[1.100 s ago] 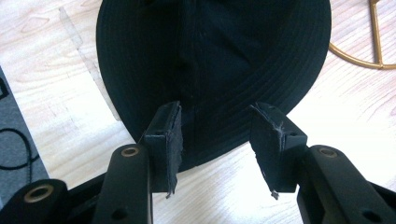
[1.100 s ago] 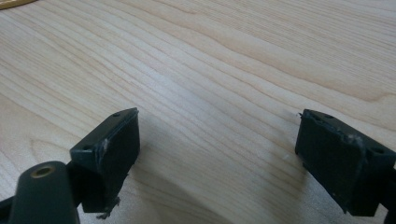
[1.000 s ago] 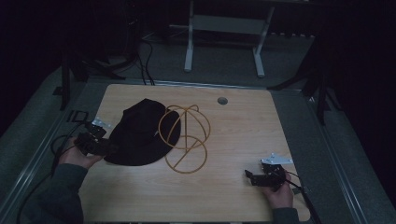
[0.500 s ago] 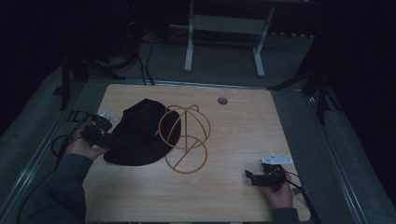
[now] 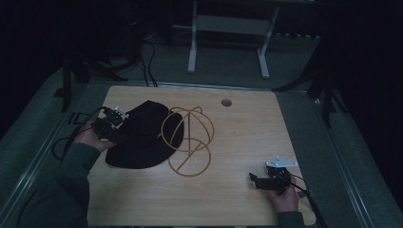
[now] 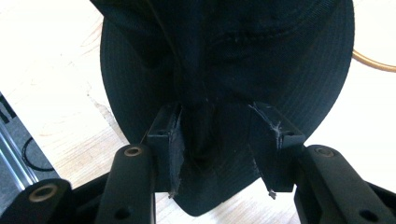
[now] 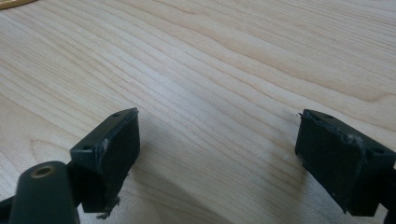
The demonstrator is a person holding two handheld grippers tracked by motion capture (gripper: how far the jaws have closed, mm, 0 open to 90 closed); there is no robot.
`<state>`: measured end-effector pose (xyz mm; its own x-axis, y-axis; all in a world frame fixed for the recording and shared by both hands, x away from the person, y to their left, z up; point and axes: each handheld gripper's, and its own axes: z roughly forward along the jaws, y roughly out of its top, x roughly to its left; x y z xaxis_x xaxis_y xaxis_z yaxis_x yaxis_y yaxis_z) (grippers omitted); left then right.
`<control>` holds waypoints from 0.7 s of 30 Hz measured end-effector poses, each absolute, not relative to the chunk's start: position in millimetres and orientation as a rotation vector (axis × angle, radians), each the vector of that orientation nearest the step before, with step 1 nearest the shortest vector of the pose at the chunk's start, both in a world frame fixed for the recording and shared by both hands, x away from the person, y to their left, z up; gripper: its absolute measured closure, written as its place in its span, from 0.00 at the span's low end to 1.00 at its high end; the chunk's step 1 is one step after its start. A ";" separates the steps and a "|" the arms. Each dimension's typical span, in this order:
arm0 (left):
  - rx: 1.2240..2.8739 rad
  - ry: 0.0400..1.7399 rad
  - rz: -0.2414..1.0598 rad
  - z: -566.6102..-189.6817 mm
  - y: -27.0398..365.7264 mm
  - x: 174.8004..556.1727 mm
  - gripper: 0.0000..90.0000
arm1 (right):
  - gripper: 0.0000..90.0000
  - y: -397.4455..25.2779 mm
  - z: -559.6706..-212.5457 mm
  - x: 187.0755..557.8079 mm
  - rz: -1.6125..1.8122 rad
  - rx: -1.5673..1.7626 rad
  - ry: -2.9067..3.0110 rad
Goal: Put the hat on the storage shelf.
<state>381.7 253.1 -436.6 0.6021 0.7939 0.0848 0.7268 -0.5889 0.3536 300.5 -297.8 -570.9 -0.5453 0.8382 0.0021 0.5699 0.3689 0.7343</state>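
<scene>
Hat (image 5: 142, 137): a black hat with a wide brim. It lies flat on the left part of the worktop (image 5: 247, 128).
Wire stand (image 5: 187, 140): made of thin gold rings. It lies just right of the hat and touches its brim.
Left gripper (image 5: 113, 127): at the hat's left edge, held by the left hand (image 5: 89, 137).
Left jaws: in the left gripper view (image 6: 219, 140) they are partly spread. A fold of the hat's cloth (image 6: 224, 70) sits between them. The left jaw touches the fold. The right jaw has a gap beside it.
Right gripper (image 5: 259, 180): low on the right side of the worktop, well apart from the hat, held by the right hand (image 5: 283, 194).
Right jaws: in the right gripper view (image 7: 217, 149) they are spread wide over bare wood, with nothing between them.
Hole (image 5: 226, 102): a small round grey one near the far edge of the worktop.
</scene>
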 end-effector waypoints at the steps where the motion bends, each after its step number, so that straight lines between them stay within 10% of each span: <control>1: 2.556 1.243 0.332 -437.6 252.7 384.2 0.62 | 0.15 -297.7 -571.0 300.5 0.992 1.229 2.262; 14: 2.649 1.259 0.244 -457.5 245.5 404.1 0.71 | 0.15 -297.7 -571.0 300.5 0.992 1.229 2.262; 21: 2.642 1.289 0.222 -456.4 247.7 407.0 0.96 | 0.15 -297.8 -571.0 300.5 0.992 1.228 2.263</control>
